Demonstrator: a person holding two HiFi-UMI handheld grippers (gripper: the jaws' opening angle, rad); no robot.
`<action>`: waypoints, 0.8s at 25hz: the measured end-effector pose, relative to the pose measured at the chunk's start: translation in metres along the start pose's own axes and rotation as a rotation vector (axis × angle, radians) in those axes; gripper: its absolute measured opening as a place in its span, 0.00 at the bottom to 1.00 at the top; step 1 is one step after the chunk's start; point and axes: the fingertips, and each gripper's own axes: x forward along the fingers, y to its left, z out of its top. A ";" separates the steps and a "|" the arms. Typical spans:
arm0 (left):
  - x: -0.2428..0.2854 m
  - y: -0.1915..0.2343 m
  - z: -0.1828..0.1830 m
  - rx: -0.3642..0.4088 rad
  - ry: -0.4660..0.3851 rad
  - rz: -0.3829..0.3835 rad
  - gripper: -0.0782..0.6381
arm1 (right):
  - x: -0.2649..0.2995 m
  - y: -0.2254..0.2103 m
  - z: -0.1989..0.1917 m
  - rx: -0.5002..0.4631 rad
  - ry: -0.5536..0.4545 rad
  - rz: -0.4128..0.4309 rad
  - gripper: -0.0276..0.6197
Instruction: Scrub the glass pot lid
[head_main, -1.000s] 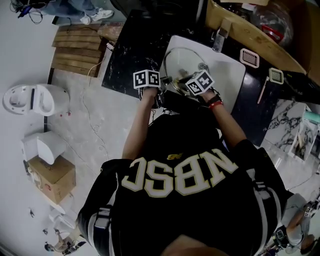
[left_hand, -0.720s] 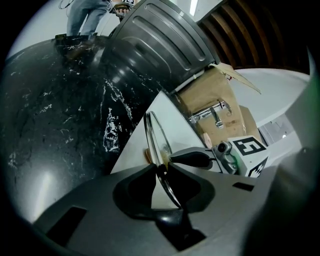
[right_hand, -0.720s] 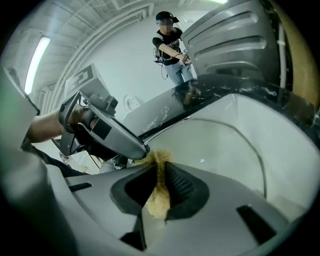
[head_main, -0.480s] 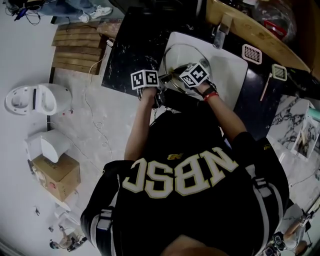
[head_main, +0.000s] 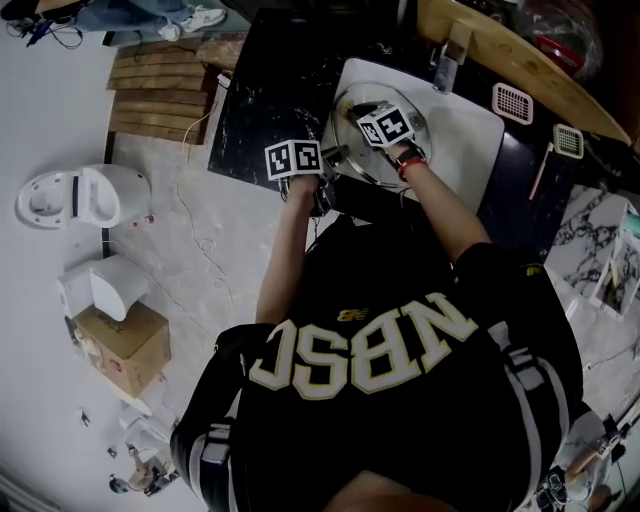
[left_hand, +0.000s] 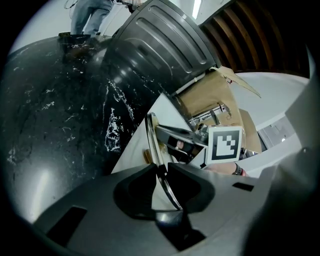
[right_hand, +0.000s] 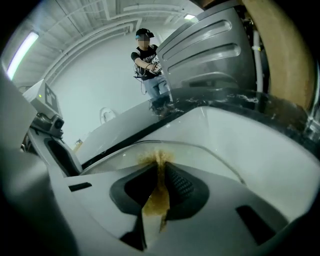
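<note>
Both arms are stretched forward and down. The left arm (head_main: 283, 255) is held nearly straight; the right arm (head_main: 442, 215) is angled inward, with a red band (head_main: 407, 164) worn at the wrist. The left gripper (left_hand: 161, 181) is clamped on the thin rim of the glass lid (left_hand: 151, 142). The right gripper (right_hand: 159, 186) is closed on a yellow-brown scrub pad (right_hand: 157, 200), which is pressed against the glass.

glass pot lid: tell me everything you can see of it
The glass pot lid is a round, clear pane in a thin metal rim, held over the white sink. The left gripper is clamped on its rim, which runs edge-on between the jaws. The right gripper presses a brownish scrub pad against the glass face.
</note>
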 end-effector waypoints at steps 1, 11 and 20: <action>0.000 0.000 0.000 0.000 -0.001 0.000 0.23 | 0.002 -0.006 0.001 -0.006 0.002 -0.014 0.13; 0.001 -0.001 -0.001 0.012 0.000 0.007 0.23 | 0.009 -0.086 -0.029 0.010 0.098 -0.162 0.13; 0.001 -0.002 -0.001 0.022 -0.001 0.000 0.23 | -0.018 -0.135 -0.087 0.078 0.240 -0.243 0.13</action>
